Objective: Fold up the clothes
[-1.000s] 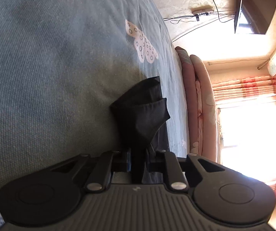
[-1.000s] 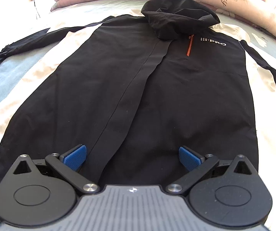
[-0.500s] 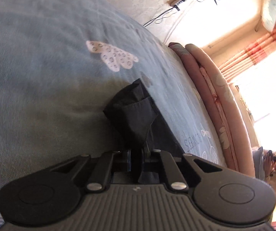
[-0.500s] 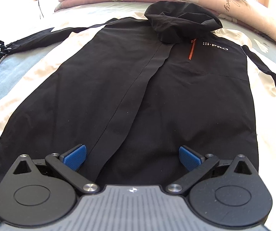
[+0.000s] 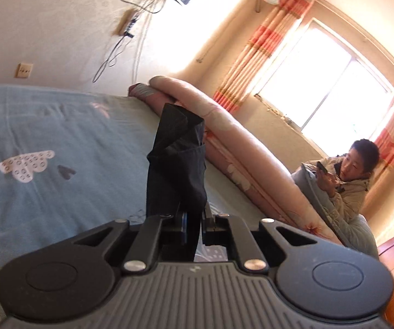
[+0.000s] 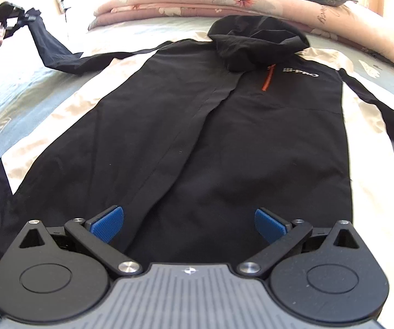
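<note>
L hand-held gripper [image 5: 193, 226] pinches sleeve cuff [image 5: 177, 164].

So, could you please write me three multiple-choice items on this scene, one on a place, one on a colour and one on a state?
1. Where does the jacket's hood lie?
A. Toward the folded quilt
B. Beside the right gripper
C. Off the bed

2. What colour is the chest zip?
A. Blue
B. Orange
C. White

3. How is the left gripper?
A. Open above the bed
B. Shut on nothing
C. Shut on the sleeve cuff

Answers:
1. A: the hood sits at the jacket's far end, next to the pink folded quilt, away from the right gripper.
2. B: a short orange strip shows beside the white lettering.
3. C: its fingers clamp the black sleeve cuff, lifted off the blue bed sheet, while the right gripper stands open over the hem.
</note>
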Demonstrator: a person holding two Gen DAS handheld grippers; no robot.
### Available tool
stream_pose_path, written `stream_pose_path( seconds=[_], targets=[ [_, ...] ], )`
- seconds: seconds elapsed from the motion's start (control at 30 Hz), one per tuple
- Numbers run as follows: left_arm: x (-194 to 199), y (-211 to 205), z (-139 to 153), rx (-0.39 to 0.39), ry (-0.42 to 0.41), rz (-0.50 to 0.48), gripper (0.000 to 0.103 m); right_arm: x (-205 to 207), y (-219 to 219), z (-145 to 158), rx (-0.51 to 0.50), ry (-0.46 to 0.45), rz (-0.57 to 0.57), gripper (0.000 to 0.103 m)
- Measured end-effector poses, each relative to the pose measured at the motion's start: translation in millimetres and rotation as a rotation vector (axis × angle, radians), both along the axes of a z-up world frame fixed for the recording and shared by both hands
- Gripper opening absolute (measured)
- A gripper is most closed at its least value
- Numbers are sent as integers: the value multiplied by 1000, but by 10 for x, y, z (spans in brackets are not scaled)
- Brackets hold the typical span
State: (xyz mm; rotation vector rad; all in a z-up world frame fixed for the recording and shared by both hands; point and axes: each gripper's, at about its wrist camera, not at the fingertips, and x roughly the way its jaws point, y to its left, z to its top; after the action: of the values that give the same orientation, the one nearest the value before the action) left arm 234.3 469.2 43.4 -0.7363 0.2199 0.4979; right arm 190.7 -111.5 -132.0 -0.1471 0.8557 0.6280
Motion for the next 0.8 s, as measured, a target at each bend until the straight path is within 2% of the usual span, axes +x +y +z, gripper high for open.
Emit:
stream_pose_path(
  seconds=[0.1, 0.2, 0.3, 0.47, 0.67, 0.8],
  targets=[
    [143, -286, 334, 50, -19, -50, 8, -21, -131, -4, 28, -1, -11, 103],
    [362, -608, 557, 67, -41, -113, 8, -48, -218, -49, 2, -28, -24, 103],
    [591, -988, 714, 95, -50, -178, 8, -109, -282, -124, -36, -62, -29, 103],
    [971, -1621, 911, 138, -40, -278, 8, -232, -406, -212, -30, -119, -34, 103],
    [1298, -2225, 914, 125, -34, -368, 8, -299, -513, -215, -50, -178, -13, 103],
    [1513, -2624, 906, 115, -29, -427, 8, -297, -611, -211, -35, -184, -21, 103]
  ],
)
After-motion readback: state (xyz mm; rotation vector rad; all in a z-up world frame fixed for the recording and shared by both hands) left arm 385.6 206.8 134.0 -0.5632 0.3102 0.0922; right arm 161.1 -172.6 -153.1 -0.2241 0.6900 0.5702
